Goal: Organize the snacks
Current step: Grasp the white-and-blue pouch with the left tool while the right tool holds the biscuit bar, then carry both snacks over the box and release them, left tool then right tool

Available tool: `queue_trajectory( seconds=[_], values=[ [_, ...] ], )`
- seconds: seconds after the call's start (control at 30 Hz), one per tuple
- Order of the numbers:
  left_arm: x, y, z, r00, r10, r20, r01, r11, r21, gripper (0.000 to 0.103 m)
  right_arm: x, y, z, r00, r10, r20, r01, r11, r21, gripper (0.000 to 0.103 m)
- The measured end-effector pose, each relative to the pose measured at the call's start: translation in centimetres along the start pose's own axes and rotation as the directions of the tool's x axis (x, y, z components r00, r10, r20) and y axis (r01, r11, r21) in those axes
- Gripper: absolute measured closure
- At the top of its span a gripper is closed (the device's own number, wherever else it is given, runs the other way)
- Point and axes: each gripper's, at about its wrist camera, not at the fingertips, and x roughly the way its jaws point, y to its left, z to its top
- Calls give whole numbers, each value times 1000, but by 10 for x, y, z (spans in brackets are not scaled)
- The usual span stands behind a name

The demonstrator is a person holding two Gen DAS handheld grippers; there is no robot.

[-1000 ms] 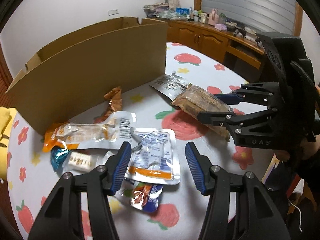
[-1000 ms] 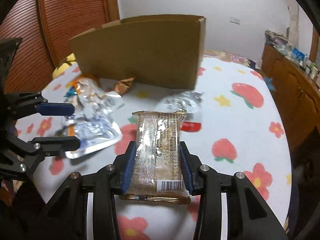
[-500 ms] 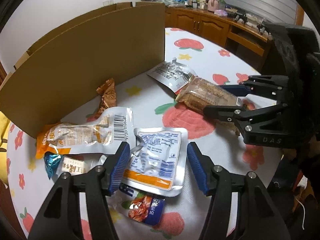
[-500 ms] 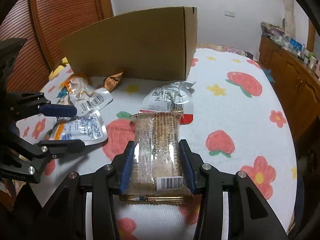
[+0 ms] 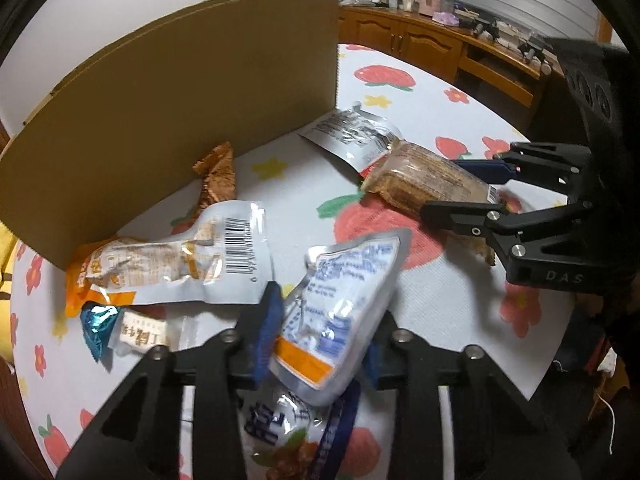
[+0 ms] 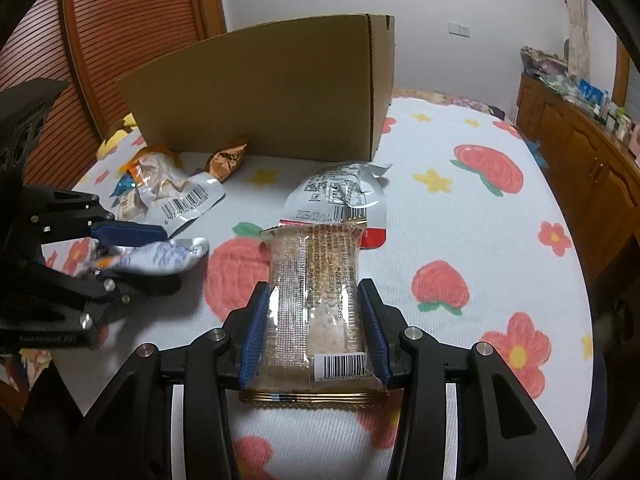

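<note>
- Two grippers show, each with black arms and blue pads.
- The left gripper (image 5: 320, 320) has just been closing its jaws and now pinches one white pouch with blue print and an orange band (image 5: 340, 304); the pouch stands tilted between the pads, its far end lifted off the tablecloth (image 5: 440, 300).
- The right gripper (image 6: 314, 332) is clamped on one long clear-wrapped grain bar (image 6: 316, 300), barcode end nearest the camera, the far end reaching out ahead of the fingertips.
- Loose packets on the cloth, counted: six.
- One silver-and-orange pouch with a barcode (image 5: 176, 264) lies just ahead and left of the left gripper.
- One small white candy with a blue twisted end (image 5: 128, 332) lies left of the left gripper, touching that pouch's near edge.
- One packet with blue lettering and a brown picture (image 5: 292, 428) lies under the left gripper, partly hidden by its arms.
- One copper-foil wrapped sweet (image 5: 216, 180) lies farther ahead, close against the box wall.
- One silver pouch with black print and a red strip (image 6: 340, 200) lies straight ahead of the right gripper; the bar's far end overlaps its near edge.
- One cardboard box (image 6: 260, 88) stands beyond all the packets, its near wall facing both grippers; its inside cannot be seen.
- The cloth is white with strawberries and flowers.
- The two grippers sit side by side, near each other but apart.
</note>
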Motion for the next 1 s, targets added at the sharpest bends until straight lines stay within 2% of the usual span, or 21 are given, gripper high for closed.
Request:
queue_trajectory(
  seconds=[0.1,0.17,0.6,1.0],
  values=[
    [-10,4,-1,999,-3,33,3,1000,-17,82,0,0,0,1000,0,1,0,1000,0,59],
    [-17,5,-1,999,-3,55,5,1000,-31,84,1,-1,0,1000,-1,1,1,1000,0,59],
    [-57,6,-2,986,3,169,9,997,-73,84,0,-2,-1,1000,2,4,-2,1000,3,60],
    [-88,15,-5,969,29,244,-2,994,-109,84,-6,0,-4,999,6,48,-6,1000,-5,62]
  ],
)
